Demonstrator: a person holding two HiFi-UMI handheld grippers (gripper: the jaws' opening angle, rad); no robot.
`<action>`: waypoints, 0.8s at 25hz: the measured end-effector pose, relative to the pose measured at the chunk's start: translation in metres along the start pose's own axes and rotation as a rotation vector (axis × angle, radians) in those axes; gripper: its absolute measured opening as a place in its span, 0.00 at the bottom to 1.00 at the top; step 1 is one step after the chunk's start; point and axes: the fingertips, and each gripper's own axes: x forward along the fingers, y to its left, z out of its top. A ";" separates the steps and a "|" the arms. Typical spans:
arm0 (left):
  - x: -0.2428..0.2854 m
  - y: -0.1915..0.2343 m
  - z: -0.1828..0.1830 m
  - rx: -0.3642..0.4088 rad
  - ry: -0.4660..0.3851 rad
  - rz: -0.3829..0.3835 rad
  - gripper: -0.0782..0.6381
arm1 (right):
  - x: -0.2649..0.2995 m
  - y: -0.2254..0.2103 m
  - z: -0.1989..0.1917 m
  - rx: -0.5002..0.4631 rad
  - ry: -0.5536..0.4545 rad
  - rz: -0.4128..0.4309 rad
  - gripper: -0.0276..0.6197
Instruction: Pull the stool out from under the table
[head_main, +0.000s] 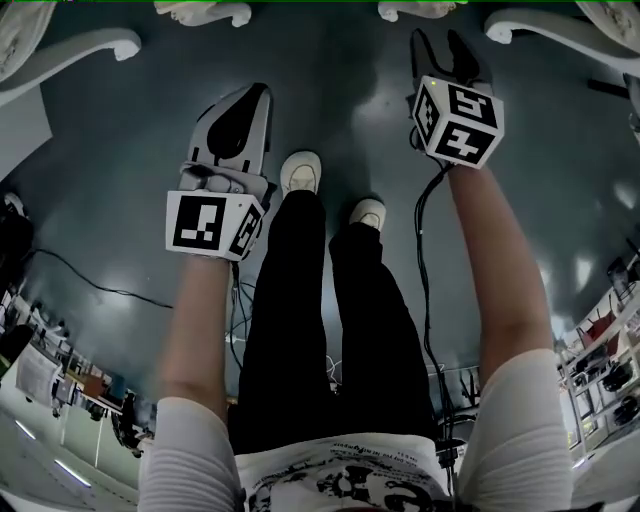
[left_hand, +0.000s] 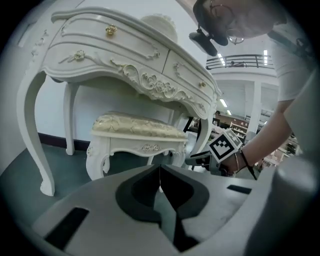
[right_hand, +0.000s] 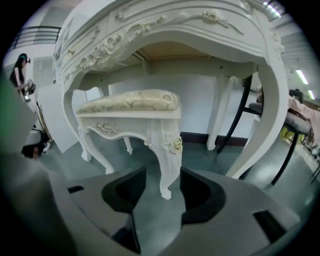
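The stool (right_hand: 130, 102) stands tucked under the table (right_hand: 165, 30). Its cushioned seat sits just below the table's carved apron and its legs stand inside the table's legs, so it has not yet come out.

The right tool (right_hand: 162, 176) is spread open with nothing pressed between its pads. The stool's near front leg (right_hand: 169, 145) shows through the gap but lies farther toward the table, untouched. The left tool (left_hand: 160, 172) is closed, its tips meeting on nothing, and it faces the table from the other side of the stool.

This looks like the reach for a hold. The right tool should go in toward the table with that leg centred in its gap. It is better to close high on the leg, near the carved rosette (right_hand: 176, 144), than on the thin foot, which would likely tip the stool. The pull should then run straight away from the table, low and level, so the stool slides on the floor (head_main: 130, 180) and clears the table's curved legs. The left tool would have to open to take the other front leg, and a two-sided hold should stop the stool from swinging.

The table's drawers (left_hand: 95, 45) are the only containers. They are pushed shut, so their contents cannot be seen.
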 end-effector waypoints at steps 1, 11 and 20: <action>0.005 0.003 -0.008 -0.002 0.010 0.004 0.14 | 0.010 -0.004 -0.001 -0.029 0.004 -0.022 0.38; 0.036 0.018 -0.037 0.006 0.060 -0.070 0.14 | 0.078 -0.013 0.002 -0.072 0.005 -0.069 0.45; 0.047 0.037 -0.045 0.037 0.072 -0.104 0.14 | 0.107 -0.017 0.007 -0.038 -0.016 -0.133 0.39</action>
